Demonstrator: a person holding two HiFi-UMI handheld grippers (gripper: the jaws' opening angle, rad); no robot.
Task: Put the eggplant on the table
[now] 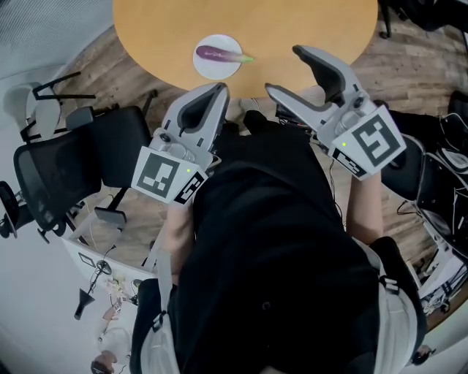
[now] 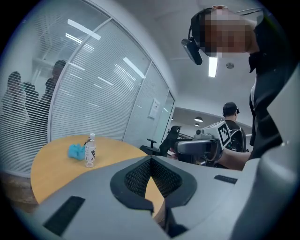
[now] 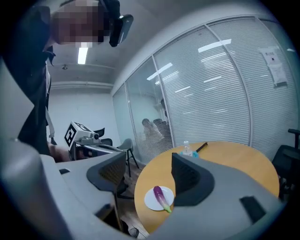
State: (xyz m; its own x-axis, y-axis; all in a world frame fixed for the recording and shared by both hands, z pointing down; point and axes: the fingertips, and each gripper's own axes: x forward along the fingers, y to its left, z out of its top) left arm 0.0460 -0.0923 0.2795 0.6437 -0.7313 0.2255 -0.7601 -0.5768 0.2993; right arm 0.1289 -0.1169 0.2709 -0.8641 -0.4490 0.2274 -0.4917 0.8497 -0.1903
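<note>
A purple eggplant (image 1: 219, 53) with a green stem lies on a small white plate (image 1: 207, 67) near the front edge of the round wooden table (image 1: 292, 22). Both grippers hang in front of my chest, short of the table. My left gripper (image 1: 219, 90) is shut with nothing in it; its pads meet in the left gripper view (image 2: 151, 185). My right gripper (image 1: 296, 71) stands open and empty. Between its jaws in the right gripper view (image 3: 149, 176) I see the eggplant (image 3: 161, 196) on its plate (image 3: 151, 200), well ahead of the fingertips.
A clear bottle (image 2: 90, 150) and a blue object (image 2: 76, 151) stand on the table's far side. A black office chair (image 1: 66, 168) is at my left, more chairs at the right (image 1: 439, 175). A glass wall with blinds (image 3: 220, 93) stands behind the table.
</note>
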